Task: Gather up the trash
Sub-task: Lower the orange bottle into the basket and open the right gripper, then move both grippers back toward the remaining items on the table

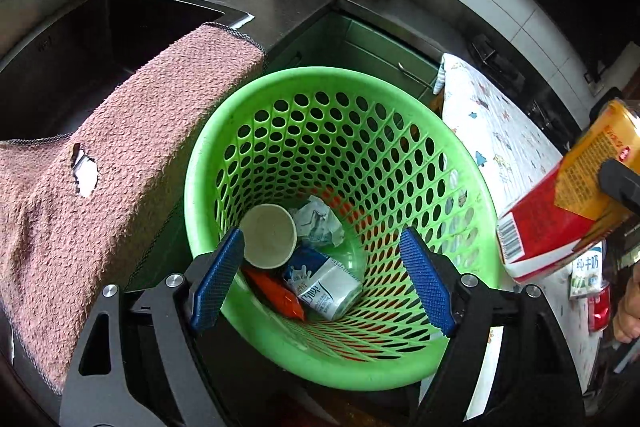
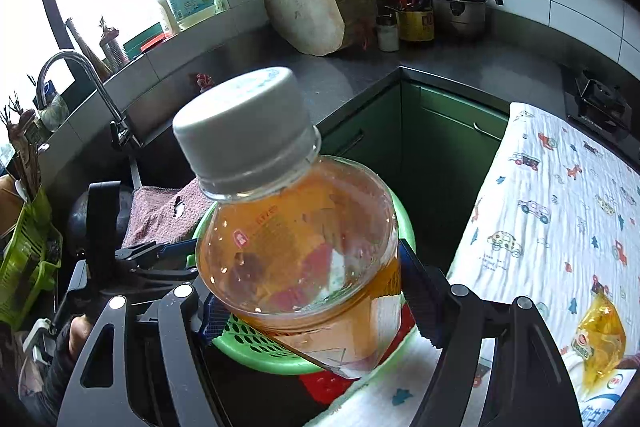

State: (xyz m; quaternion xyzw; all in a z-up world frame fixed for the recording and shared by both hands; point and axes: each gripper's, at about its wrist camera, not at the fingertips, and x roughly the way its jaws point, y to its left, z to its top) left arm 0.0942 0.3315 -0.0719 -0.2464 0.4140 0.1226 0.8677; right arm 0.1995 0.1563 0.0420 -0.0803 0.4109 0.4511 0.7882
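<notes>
A green perforated basket [image 1: 320, 75] stands below the counter. In it lie a paper cup [image 1: 267, 235], a blue-and-white milk carton [image 1: 324, 283], an orange wrapper [image 1: 276, 295] and crumpled paper [image 1: 320, 223]. My left gripper [image 1: 322, 239] hangs open above the basket's mouth, with nothing between its blue pads. My right gripper [image 2: 316, 291] is shut on a clear bottle [image 2: 296, 235] with a grey cap, amber liquid and a red-and-yellow label. That bottle [image 1: 560, 211] is held tilted just right of the basket's rim [image 2: 260, 351], cap pointing away from me.
A pink towel [image 1: 100, 187] drapes over the edge of a dark sink [image 1: 100, 39] left of the basket. On the right, a car-patterned cloth [image 2: 560, 207] carries a yellow wrapper [image 2: 600, 343] and a small milk carton [image 1: 586, 275]. A wooden chopping block [image 2: 308, 11], bottles and a pot [image 2: 460, 11] stand on the back counter.
</notes>
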